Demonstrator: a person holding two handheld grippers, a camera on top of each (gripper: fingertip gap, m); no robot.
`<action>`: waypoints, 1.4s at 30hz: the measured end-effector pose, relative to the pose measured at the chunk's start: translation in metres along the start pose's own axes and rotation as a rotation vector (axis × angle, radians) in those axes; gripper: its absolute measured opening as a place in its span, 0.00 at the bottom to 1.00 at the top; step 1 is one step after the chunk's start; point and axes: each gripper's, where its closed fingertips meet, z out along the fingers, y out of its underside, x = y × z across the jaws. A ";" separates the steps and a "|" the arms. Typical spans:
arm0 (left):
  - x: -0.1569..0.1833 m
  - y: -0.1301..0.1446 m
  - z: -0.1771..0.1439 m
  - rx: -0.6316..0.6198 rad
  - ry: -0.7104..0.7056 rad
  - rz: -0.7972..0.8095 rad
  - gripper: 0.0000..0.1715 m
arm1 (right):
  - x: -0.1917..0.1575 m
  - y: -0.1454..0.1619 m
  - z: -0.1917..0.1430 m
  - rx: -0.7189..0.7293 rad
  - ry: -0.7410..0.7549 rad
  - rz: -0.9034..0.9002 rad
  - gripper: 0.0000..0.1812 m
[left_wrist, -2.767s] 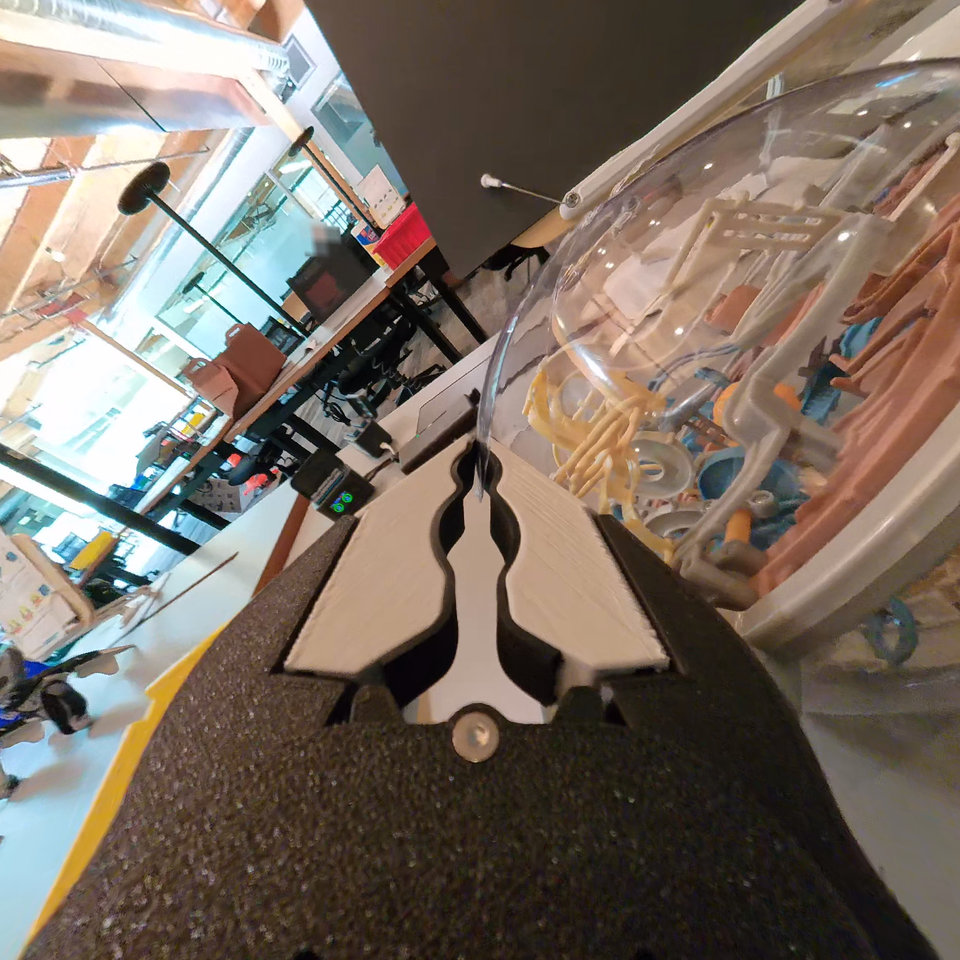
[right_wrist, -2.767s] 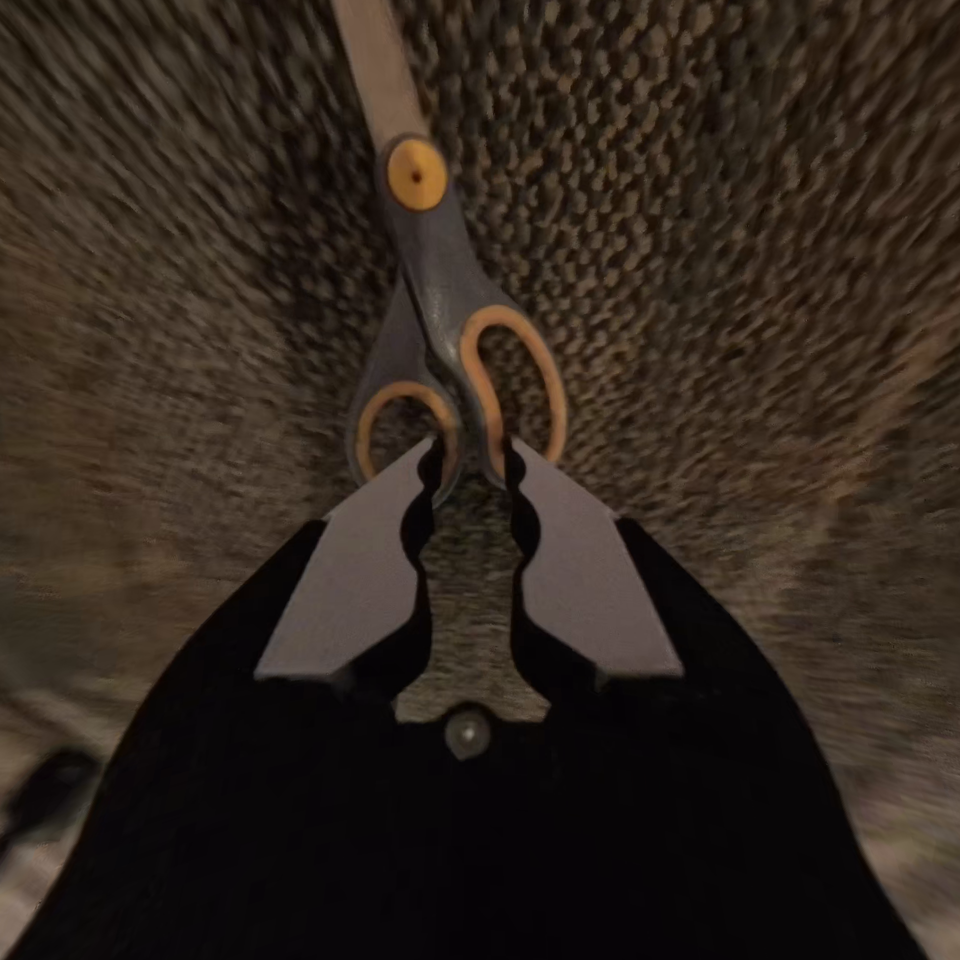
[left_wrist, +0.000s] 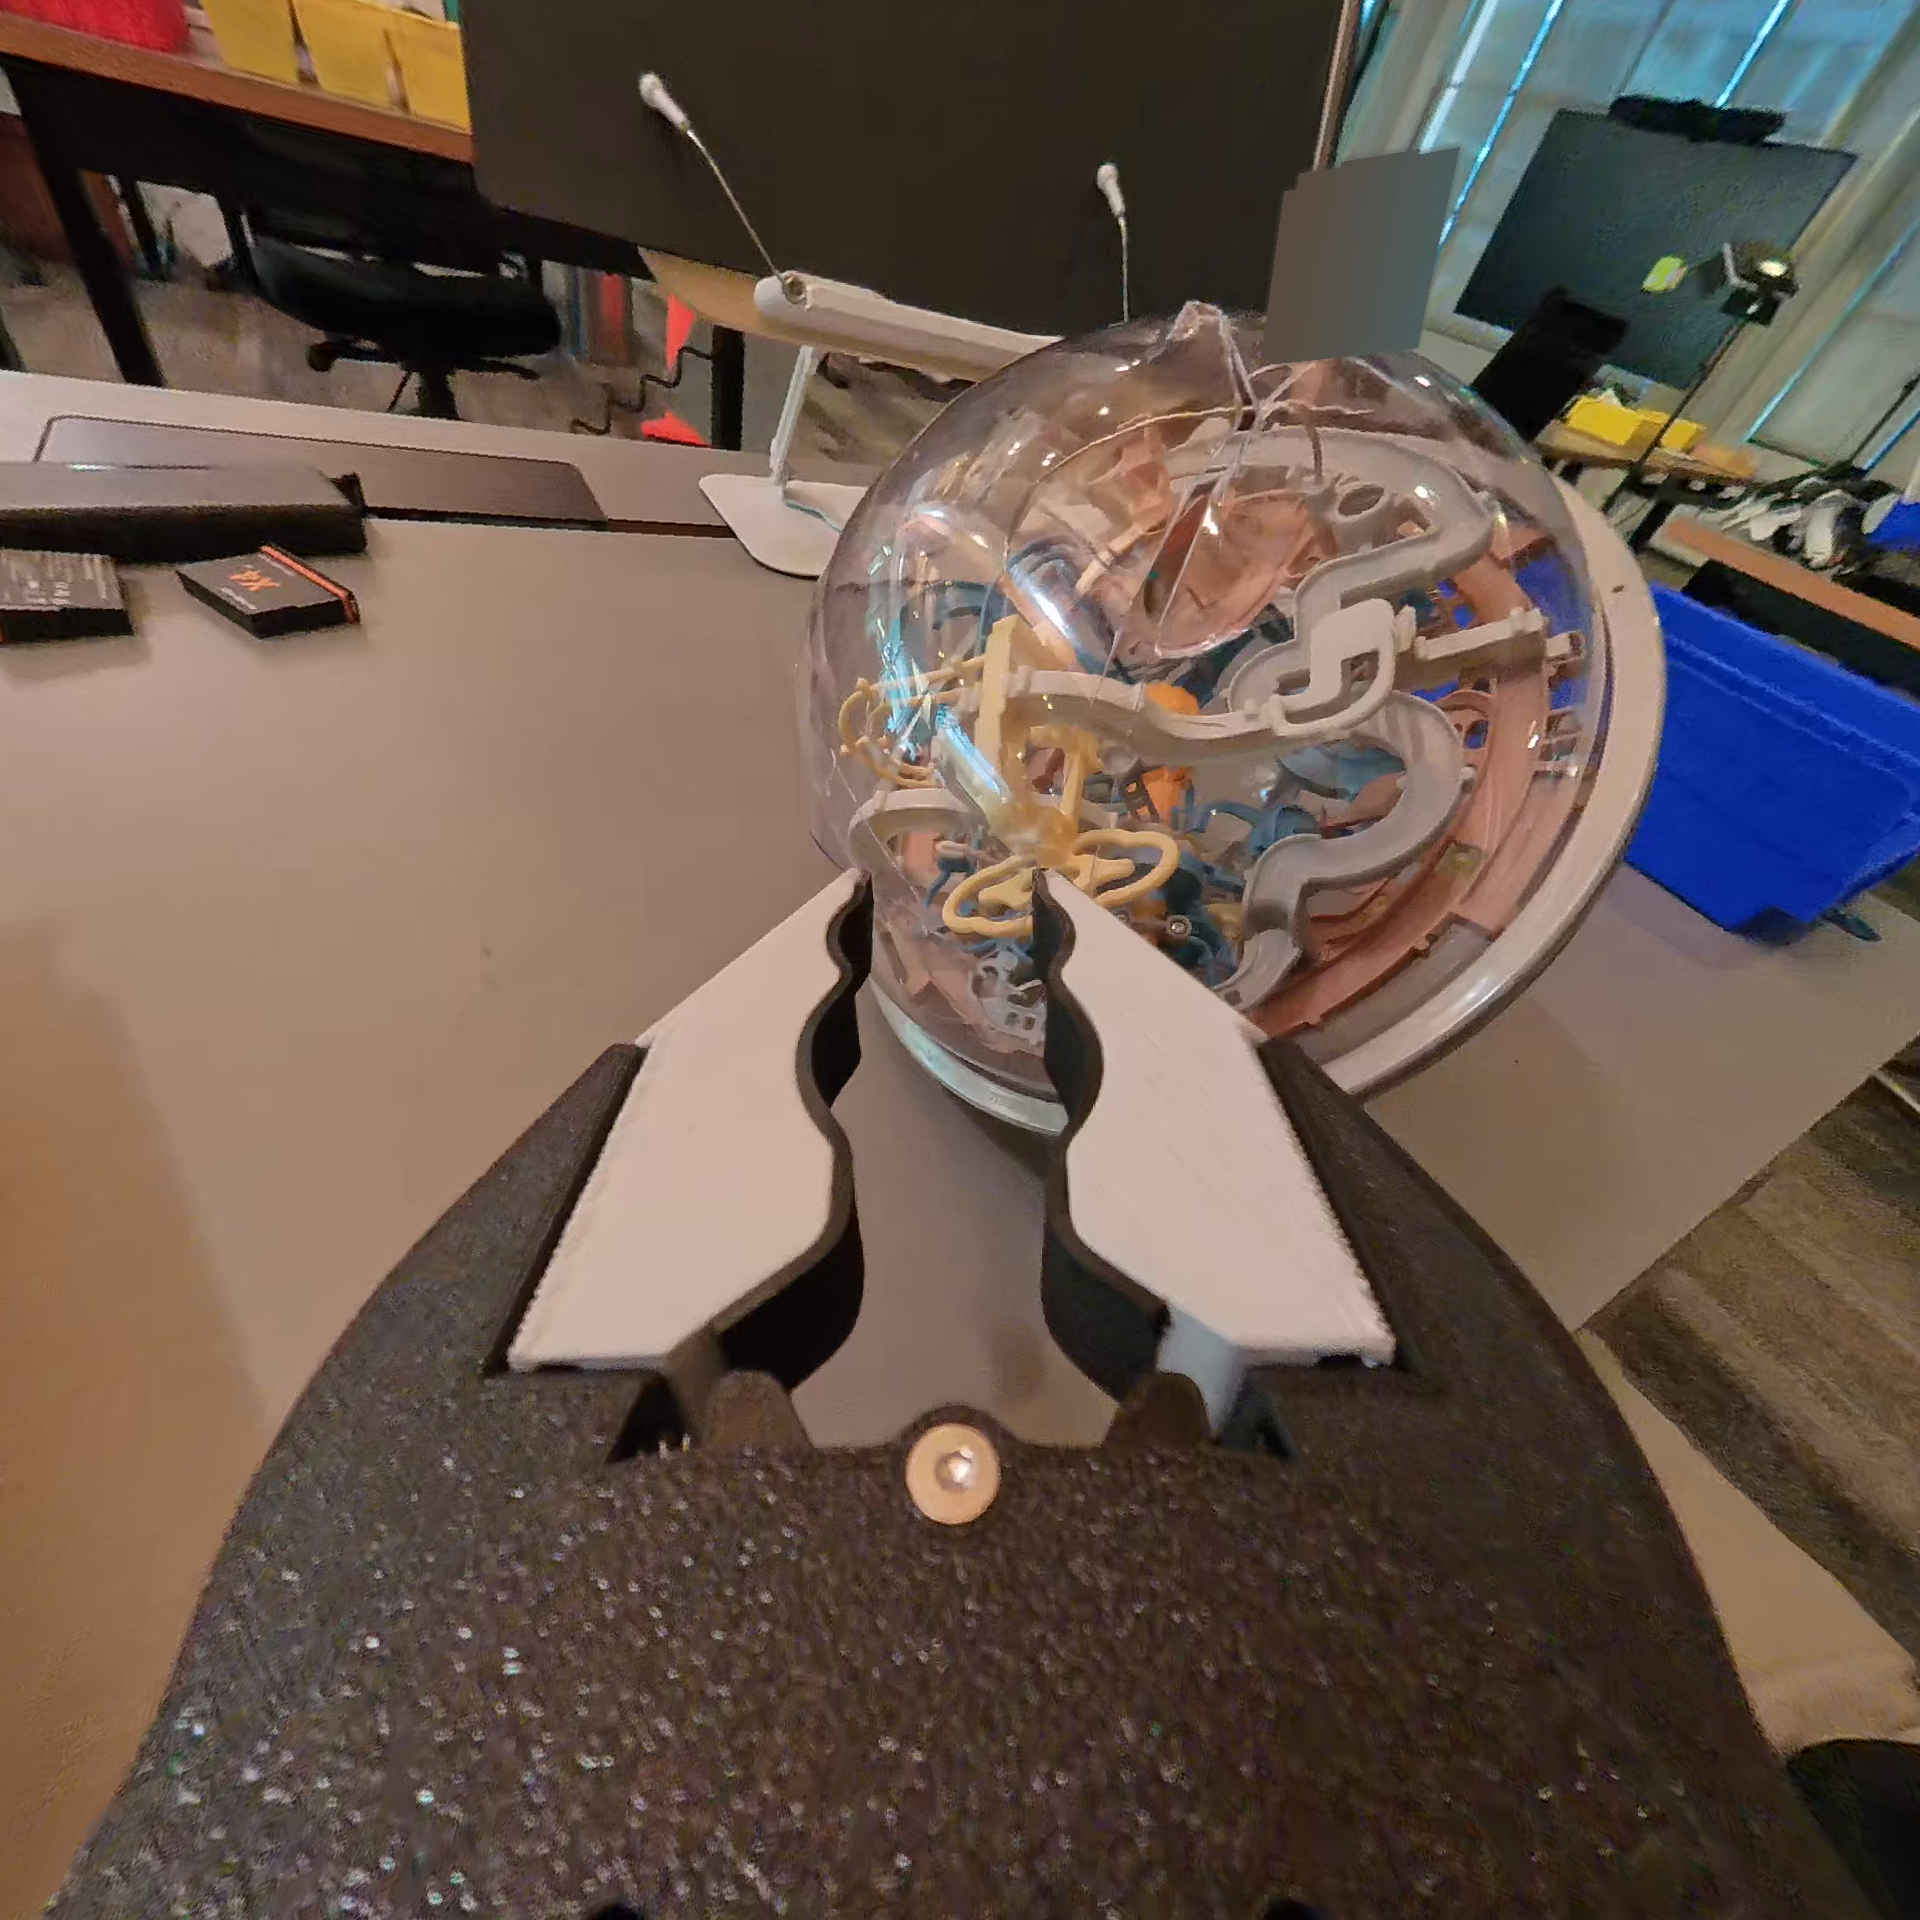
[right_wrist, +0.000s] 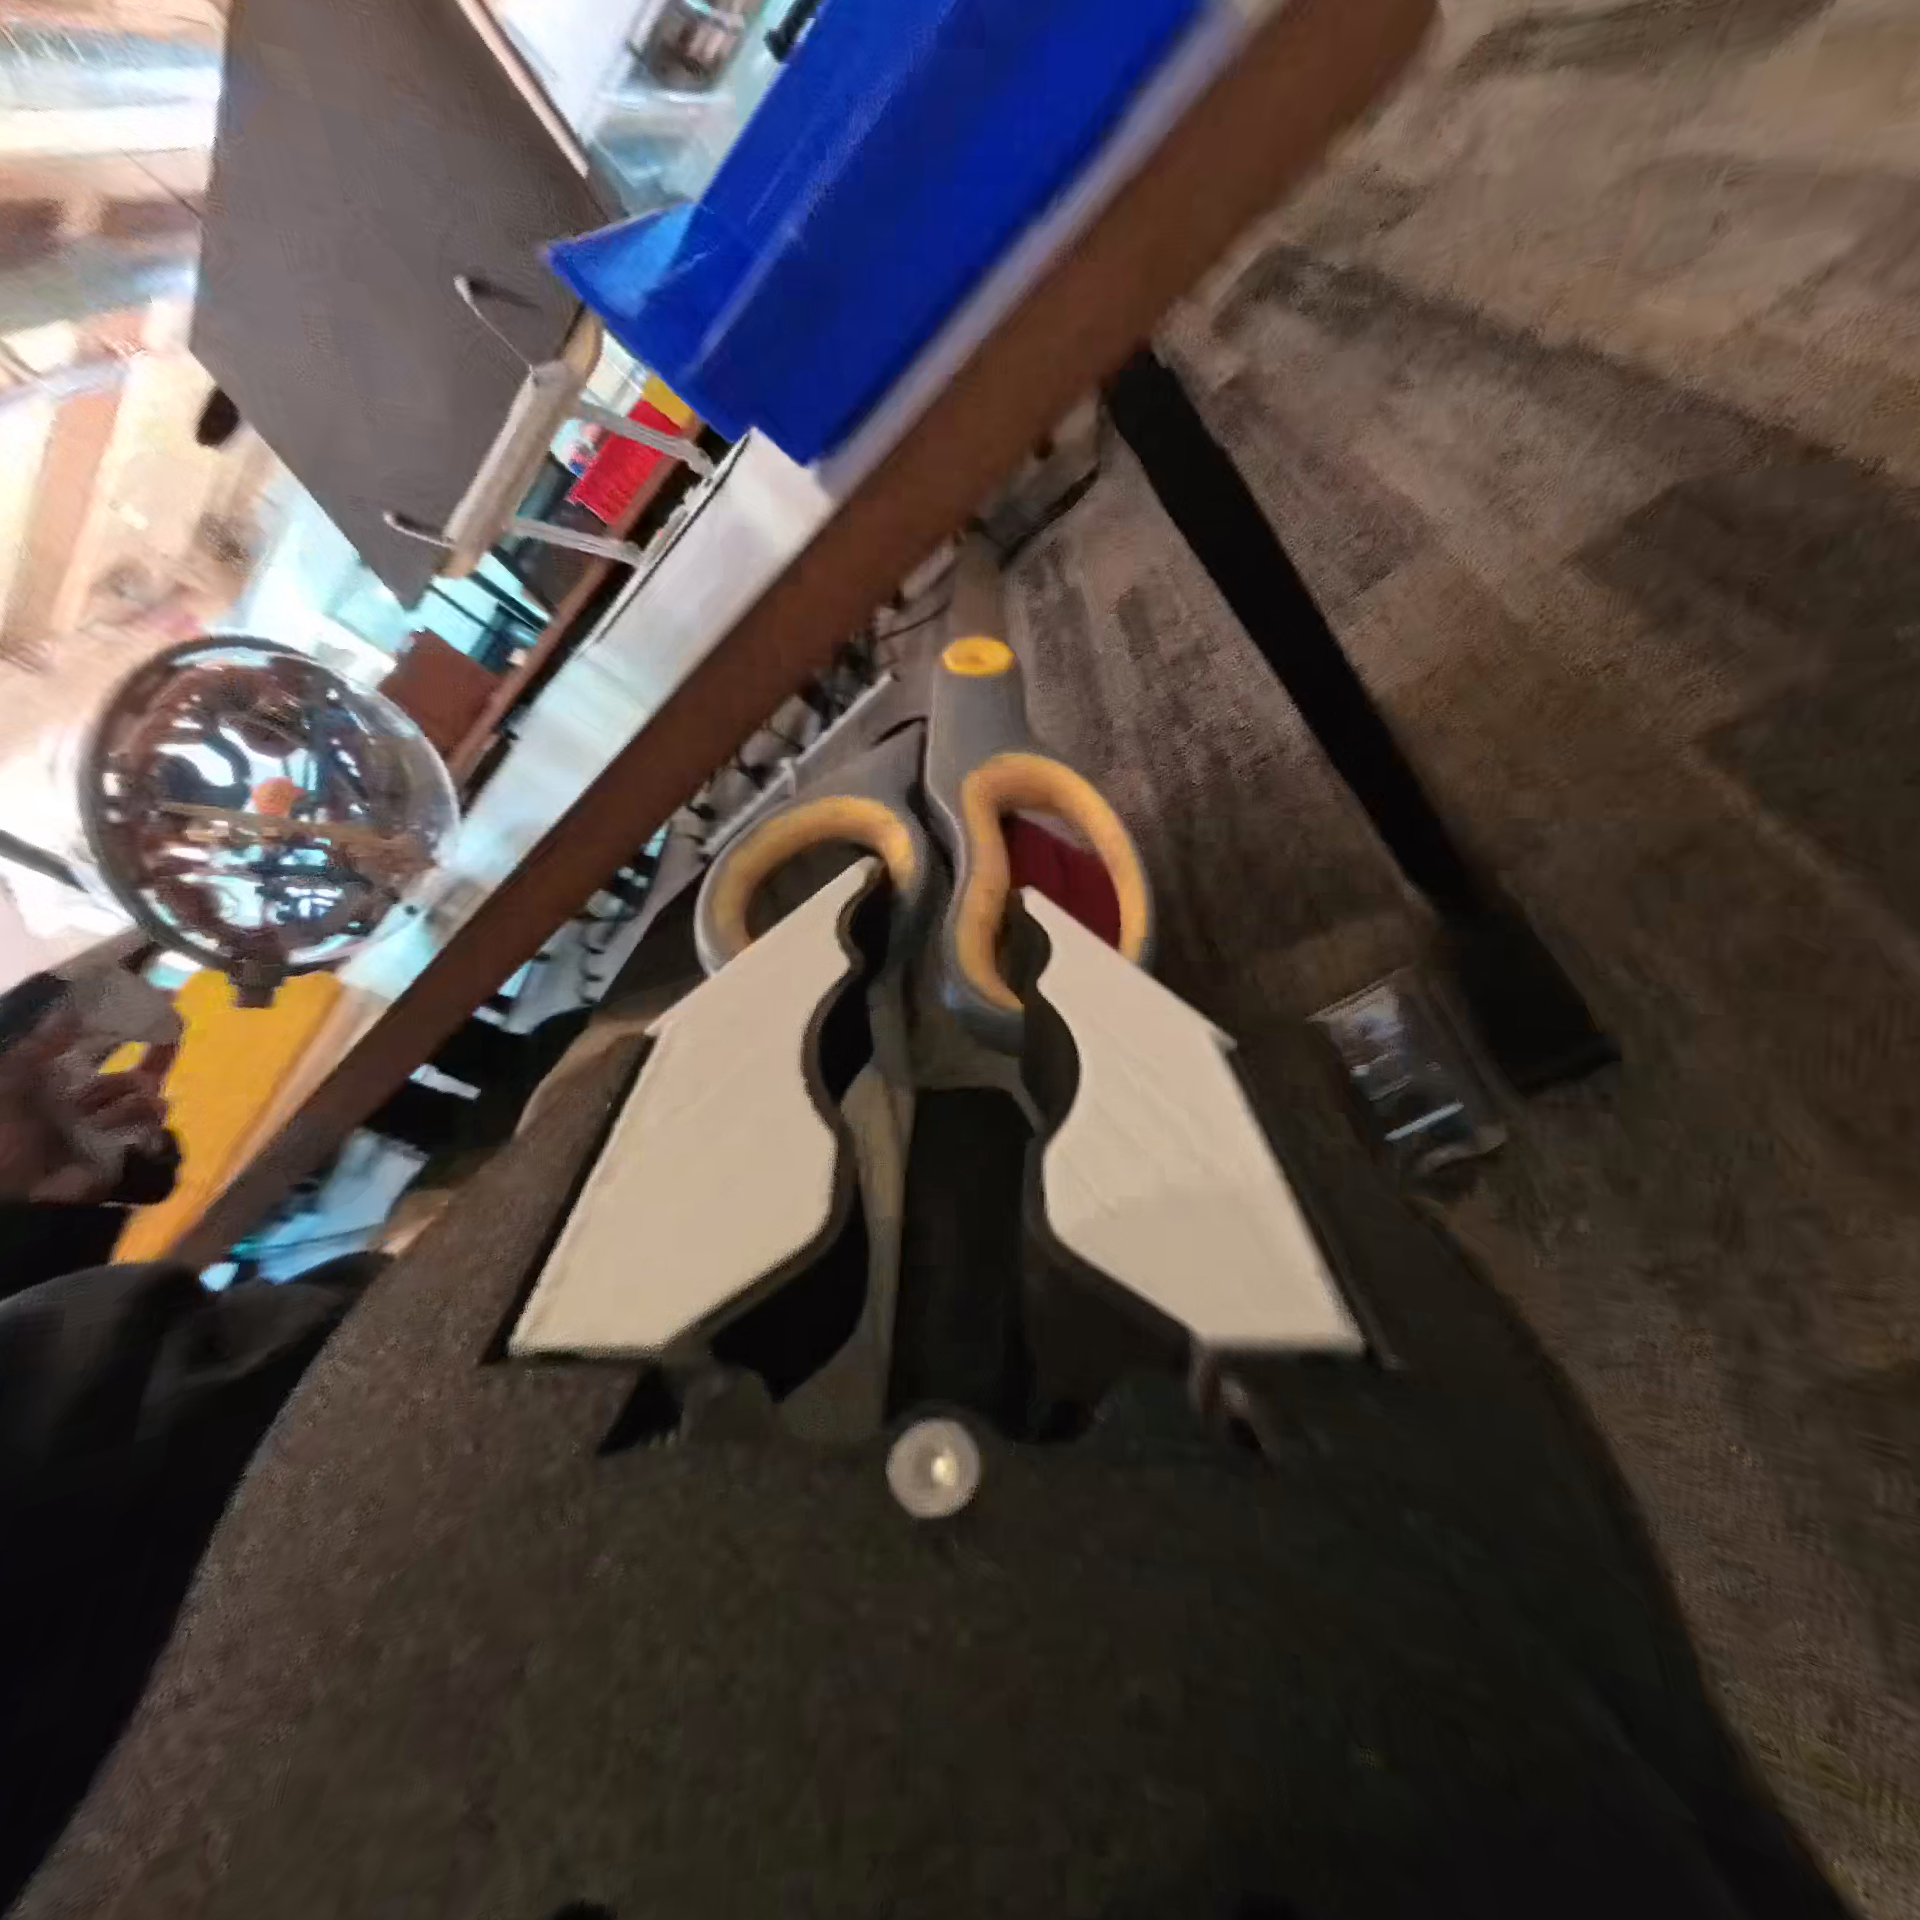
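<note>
Gripping scissors (right_wrist: 940, 831) in right gripper (right_wrist: 940, 909), blades blurred, maze ball (left_wrist: 1216, 707) cracked

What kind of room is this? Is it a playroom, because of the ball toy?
Probably an office or workshop, not a playroom. Besides the clear maze ball on the grey table, there are desks, an office chair, a dark screen and a blue bin.
</note>
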 end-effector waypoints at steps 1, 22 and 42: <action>0.001 0.000 0.000 0.005 0.010 -0.010 0.16 | -0.011 -0.009 -0.002 -0.012 0.046 -0.064 0.10; 0.000 -0.001 -0.016 0.048 -0.012 -0.106 0.16 | 0.000 -0.054 -0.014 0.097 0.043 0.062 0.00; -0.023 -0.019 0.022 -0.040 -0.373 -0.137 0.16 | 0.394 0.358 0.166 -0.719 0.632 -0.111 0.26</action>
